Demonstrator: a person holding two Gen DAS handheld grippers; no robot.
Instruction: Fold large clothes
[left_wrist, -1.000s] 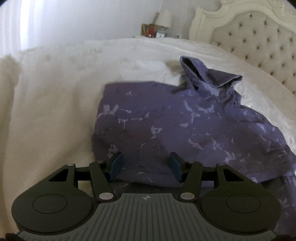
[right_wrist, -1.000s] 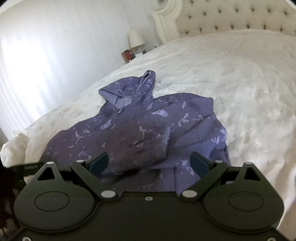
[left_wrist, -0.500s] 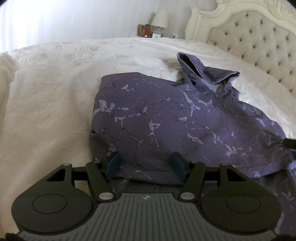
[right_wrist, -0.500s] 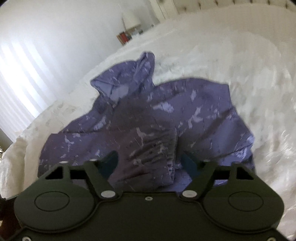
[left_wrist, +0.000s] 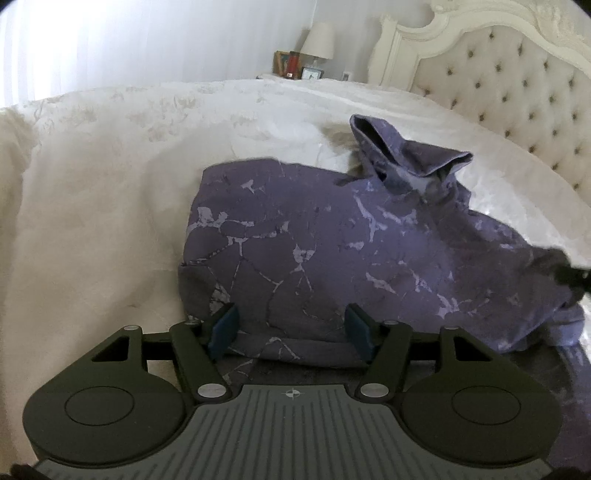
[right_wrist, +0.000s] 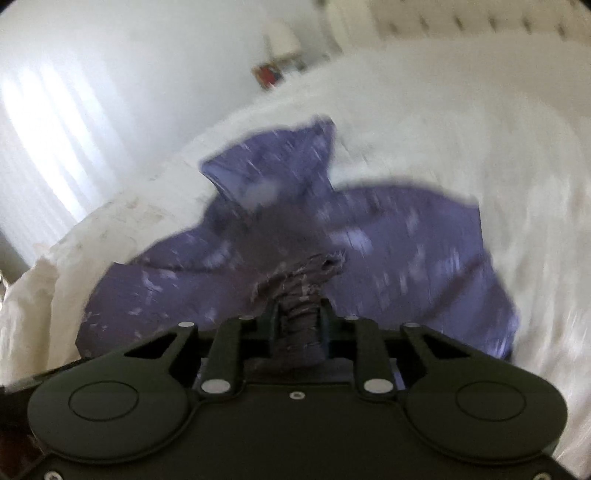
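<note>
So the bed (left_wrist: 92, 206) fills most of both views, handy as a big flat spot for folding. The purple hoodie (left_wrist: 332, 240) lies spread across the middle, hood bunched up toward the upper right. The right hand-held gripper (right_wrist: 298, 325) has just been closing and now pinches a gathered wad of hoodie fabric, probably to drag it over. The left hand-held gripper (left_wrist: 291, 328) sits about half open at the hem, gripping nothing.
</note>
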